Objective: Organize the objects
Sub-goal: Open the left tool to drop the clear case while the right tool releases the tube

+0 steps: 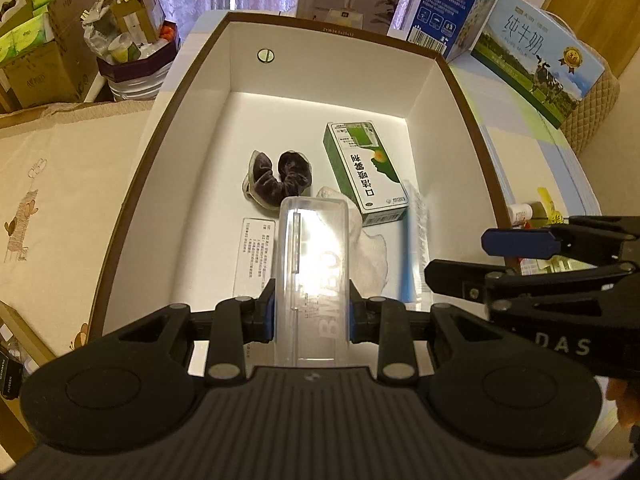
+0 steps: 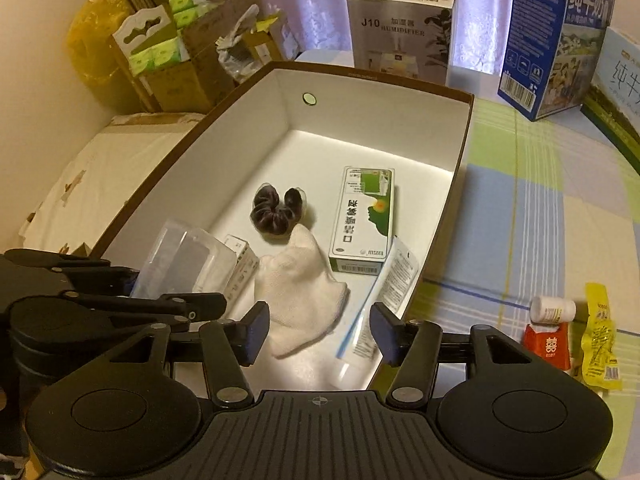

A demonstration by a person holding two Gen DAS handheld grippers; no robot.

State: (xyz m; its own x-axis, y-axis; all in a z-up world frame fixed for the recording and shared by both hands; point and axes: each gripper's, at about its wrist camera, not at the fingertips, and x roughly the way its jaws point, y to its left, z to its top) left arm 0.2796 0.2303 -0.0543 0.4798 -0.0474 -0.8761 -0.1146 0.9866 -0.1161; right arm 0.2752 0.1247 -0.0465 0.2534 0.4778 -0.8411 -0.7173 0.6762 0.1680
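While the left tongs (image 1: pixel 311 316) pinch a clear plastic case (image 1: pixel 310 276) by its long sides, holding it above the near end of the open white box (image 1: pixel 320 76), the right tongs (image 2: pixel 319 333) stand spread with nothing between their pads, poised over the same end of the box. Inside the box, a dark velvet scrunchie (image 2: pixel 278 212) lies near the middle of the floor. Just right of it rests a green and white spray carton (image 2: pixel 362 220), lying flat. A crumpled white cloth (image 2: pixel 298 296) sits nearer than the scrunchie, touching the carton's near corner. A white tube (image 2: pixel 376 312) leans along the box's right wall, beside the cloth. A small printed packet (image 2: pixel 240 268) lies left of the cloth, partly behind the case. Outside the box, on the checked surface (image 2: pixel 520 208) to its right, stand a small white bottle (image 2: pixel 552 309), a red packet (image 2: pixel 548 346) and a yellow snack packet (image 2: pixel 600 340). Beyond the box's far wall stands a humidifier box (image 2: pixel 400 28).
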